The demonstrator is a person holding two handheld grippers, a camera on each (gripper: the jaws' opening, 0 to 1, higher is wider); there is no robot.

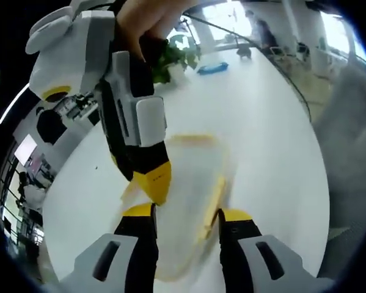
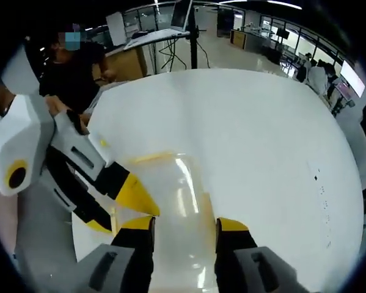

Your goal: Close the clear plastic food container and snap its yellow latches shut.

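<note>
Left gripper view had its own left gripper (image 1: 186,220) at bottom centre, jaws parted and released, straddling the near end of the clear container (image 1: 192,201), whose yellow latch (image 1: 213,204) ran along its right edge. Right gripper (image 1: 147,177) came down from the upper left, its yellow tip at the container's left edge; whether it was released or clenched could not be told. Container's long axis ran up-frame, away from the jaws. White table (image 1: 262,122) stretched beyond, with a plant (image 1: 173,58) and a blue object (image 1: 212,67) at its far end.

Right gripper view showed the right gripper (image 2: 186,229) released over the container (image 2: 176,195), the left gripper (image 2: 131,195) entering from the left, a seated person (image 2: 76,70) upper left, and desks beyond the white table (image 2: 262,134).
</note>
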